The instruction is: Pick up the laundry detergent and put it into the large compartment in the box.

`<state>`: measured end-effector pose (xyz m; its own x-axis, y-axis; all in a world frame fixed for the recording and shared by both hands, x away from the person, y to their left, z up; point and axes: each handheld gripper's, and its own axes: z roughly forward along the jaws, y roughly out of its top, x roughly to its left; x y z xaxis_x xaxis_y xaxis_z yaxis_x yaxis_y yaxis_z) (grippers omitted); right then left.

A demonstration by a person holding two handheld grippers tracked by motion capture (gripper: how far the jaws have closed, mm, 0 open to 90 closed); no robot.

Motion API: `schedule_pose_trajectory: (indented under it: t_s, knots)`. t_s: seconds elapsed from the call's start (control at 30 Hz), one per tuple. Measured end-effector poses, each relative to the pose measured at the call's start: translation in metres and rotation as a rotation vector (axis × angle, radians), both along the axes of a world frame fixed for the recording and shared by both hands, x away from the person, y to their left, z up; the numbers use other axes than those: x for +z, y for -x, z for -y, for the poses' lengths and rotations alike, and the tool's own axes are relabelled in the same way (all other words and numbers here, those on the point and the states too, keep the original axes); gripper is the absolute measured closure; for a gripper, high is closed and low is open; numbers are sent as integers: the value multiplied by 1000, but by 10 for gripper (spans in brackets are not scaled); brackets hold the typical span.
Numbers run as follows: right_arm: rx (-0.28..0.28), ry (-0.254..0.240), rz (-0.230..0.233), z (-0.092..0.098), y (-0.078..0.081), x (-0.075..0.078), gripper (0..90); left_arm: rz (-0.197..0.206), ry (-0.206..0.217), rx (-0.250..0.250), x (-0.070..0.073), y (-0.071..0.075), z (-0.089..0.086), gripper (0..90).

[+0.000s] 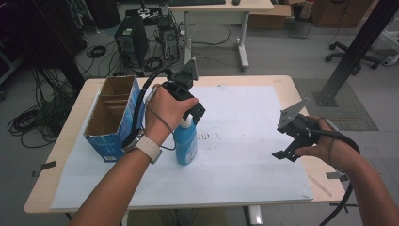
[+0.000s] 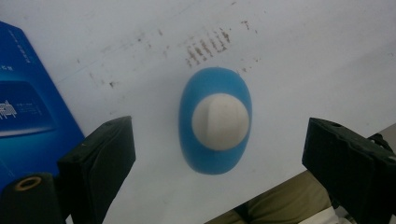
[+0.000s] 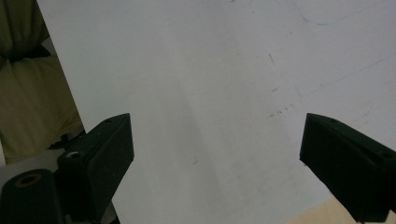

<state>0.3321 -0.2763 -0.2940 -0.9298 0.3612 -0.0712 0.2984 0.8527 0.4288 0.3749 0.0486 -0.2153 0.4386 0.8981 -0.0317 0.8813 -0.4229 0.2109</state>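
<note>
Left gripper [image 2: 219,154] is pointing straight down over the blue bottle [image 2: 215,120], jaws spread wide, one each side of it with clear paper showing between each pad and the bottle, so nothing is gripped. In the left gripper view the bottle's white cap [image 2: 220,121] sits roughly centred between the jaws, a bit above their tips in frame. From the high view the left gripper [image 1: 192,113] is just above the cap, the left hand [image 1: 165,110] wrapped round the gripper body, cable looping off behind the wrist. Bottle [image 1: 187,143] stands upright on the white paper sheet [image 1: 244,141], left of the table's middle, just beside the open blue cardboard box [image 1: 113,117]; box and bottle are close, can't tell if they touch. The box's blue side panel [image 2: 28,107] shows at the left edge of the left gripper view. Right gripper [image 1: 288,149] is well apart from the bottle, near the right edge of the sheet, held in the right hand [image 1: 324,143]. Its jaws are also wide apart, nothing between them; right gripper [image 3: 215,158] view has bare paper [image 3: 210,70] under it. Wooden table [image 1: 291,87] shows round the sheet.
</note>
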Motion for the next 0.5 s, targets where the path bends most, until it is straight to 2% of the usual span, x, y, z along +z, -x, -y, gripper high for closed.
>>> schedule_pose_trajectory:
  t_s: [0.17, 0.5]
  knots:
    - [1, 3, -5, 0, 0, -2, 99, -8, 10, 7, -8, -2, 0, 100]
    - [1, 6, -11, -1, -3, -4, 99, -23, 2, 13, -23, -6, -1, 98]
